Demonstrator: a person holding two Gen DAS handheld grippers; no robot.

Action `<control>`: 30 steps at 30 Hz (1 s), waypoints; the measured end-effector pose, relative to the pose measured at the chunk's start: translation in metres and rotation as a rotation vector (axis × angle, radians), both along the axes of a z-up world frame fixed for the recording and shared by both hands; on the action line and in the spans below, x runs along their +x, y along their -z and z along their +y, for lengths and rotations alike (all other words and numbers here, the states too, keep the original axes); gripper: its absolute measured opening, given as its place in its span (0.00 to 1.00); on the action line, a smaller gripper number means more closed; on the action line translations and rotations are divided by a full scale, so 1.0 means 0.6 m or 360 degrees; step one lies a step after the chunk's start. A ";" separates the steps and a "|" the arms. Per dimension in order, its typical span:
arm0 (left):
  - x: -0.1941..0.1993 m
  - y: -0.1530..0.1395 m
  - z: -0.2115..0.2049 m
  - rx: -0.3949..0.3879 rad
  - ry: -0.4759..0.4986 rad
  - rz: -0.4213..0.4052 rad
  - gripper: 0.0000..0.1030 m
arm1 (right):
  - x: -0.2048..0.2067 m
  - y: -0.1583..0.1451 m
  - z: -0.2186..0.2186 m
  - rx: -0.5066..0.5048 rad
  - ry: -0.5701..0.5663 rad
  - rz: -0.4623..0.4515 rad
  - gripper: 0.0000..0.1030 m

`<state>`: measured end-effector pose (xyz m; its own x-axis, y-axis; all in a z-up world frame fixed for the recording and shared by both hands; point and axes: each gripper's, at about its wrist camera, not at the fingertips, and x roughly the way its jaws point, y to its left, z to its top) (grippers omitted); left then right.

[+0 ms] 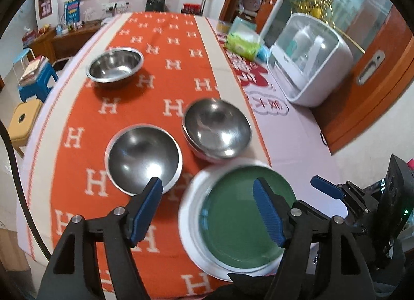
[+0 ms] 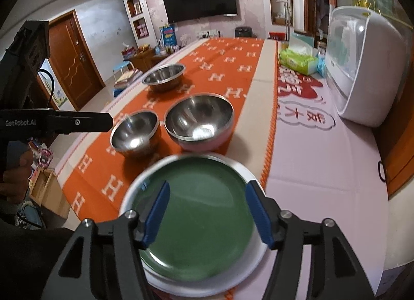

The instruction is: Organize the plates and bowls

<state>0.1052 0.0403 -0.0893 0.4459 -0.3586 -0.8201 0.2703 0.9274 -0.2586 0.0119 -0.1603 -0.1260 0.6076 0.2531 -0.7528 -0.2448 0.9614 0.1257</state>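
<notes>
Green plate (image 2: 192, 219) on white plate (image 2: 254, 258), silver bowls (image 1: 143, 156), orange cloth (image 1: 160, 28) with white H pattern

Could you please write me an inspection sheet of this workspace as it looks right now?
Surface: table under an orange H-patterned cloth and a pink sheet.
Job's things: green plate stacked on a white plate; three steel bowls standing separately.
Clutter: green tissue pack, white lidded appliance.
Grippers: left hand-held gripper open, empty; right hand-held gripper open, empty, above the plates.
Cables: black cable at the left edge.
Surroundings: wall television, wooden door, blue stool.
</notes>
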 end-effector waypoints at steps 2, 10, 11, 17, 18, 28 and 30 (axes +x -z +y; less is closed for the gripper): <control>0.008 -0.010 0.018 0.0011 -0.0017 -0.0022 0.73 | 0.007 -0.010 0.015 0.0004 0.0027 -0.0017 0.61; 0.034 -0.046 0.107 0.0048 -0.0048 -0.0120 0.75 | 0.038 -0.048 0.088 0.0078 0.0094 -0.0101 0.62; 0.038 -0.050 0.119 0.0050 -0.0052 -0.0126 0.76 | 0.041 -0.052 0.097 0.0085 0.0100 -0.0109 0.63; 0.070 -0.066 0.201 -0.0008 -0.0075 -0.0087 0.83 | 0.075 -0.076 0.154 0.0167 0.0138 -0.0167 0.71; 0.074 -0.068 0.211 -0.0009 -0.0080 -0.0093 0.83 | 0.083 -0.080 0.166 0.0174 0.0148 -0.0183 0.72; 0.144 -0.078 0.319 0.0093 -0.0049 -0.0106 0.85 | 0.152 -0.105 0.261 0.0170 0.0236 -0.0280 0.73; 0.160 -0.081 0.333 0.0099 -0.0041 -0.0099 0.85 | 0.169 -0.113 0.282 0.0157 0.0252 -0.0298 0.73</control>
